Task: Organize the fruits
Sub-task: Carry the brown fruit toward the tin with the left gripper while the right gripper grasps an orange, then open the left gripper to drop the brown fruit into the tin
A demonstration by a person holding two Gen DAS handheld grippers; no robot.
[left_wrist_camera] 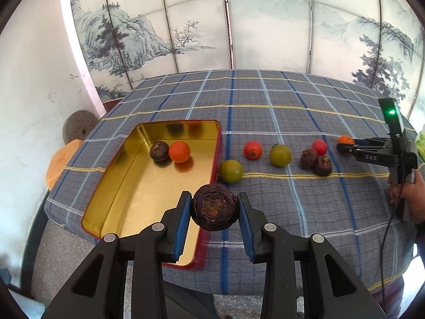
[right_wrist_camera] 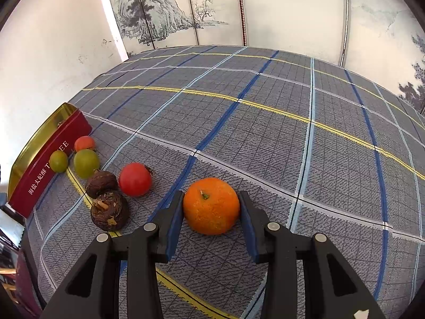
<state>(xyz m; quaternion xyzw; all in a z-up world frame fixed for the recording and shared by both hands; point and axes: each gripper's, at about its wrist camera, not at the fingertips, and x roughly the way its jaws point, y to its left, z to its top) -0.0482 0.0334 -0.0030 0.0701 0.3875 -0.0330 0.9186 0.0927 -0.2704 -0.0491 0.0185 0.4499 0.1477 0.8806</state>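
Note:
My left gripper (left_wrist_camera: 214,207) is shut on a dark brown wrinkled fruit (left_wrist_camera: 214,207) and holds it above the near right edge of the gold-lined red tin (left_wrist_camera: 127,186). The tin holds one brown fruit (left_wrist_camera: 159,151) and one orange (left_wrist_camera: 179,151). My right gripper (right_wrist_camera: 211,210) has its jaws around an orange (right_wrist_camera: 211,206) that rests on the cloth; the pads (right_wrist_camera: 175,218) are at its sides. On the cloth lie two green fruits (left_wrist_camera: 230,171), two red fruits (left_wrist_camera: 252,149) and two brown fruits (left_wrist_camera: 316,160).
The table has a blue-grey plaid cloth (left_wrist_camera: 292,101). A painted folding screen (left_wrist_camera: 239,21) stands behind it. In the right wrist view the red tin (right_wrist_camera: 45,164) is at the far left, with the loose fruits (right_wrist_camera: 106,199) beside it.

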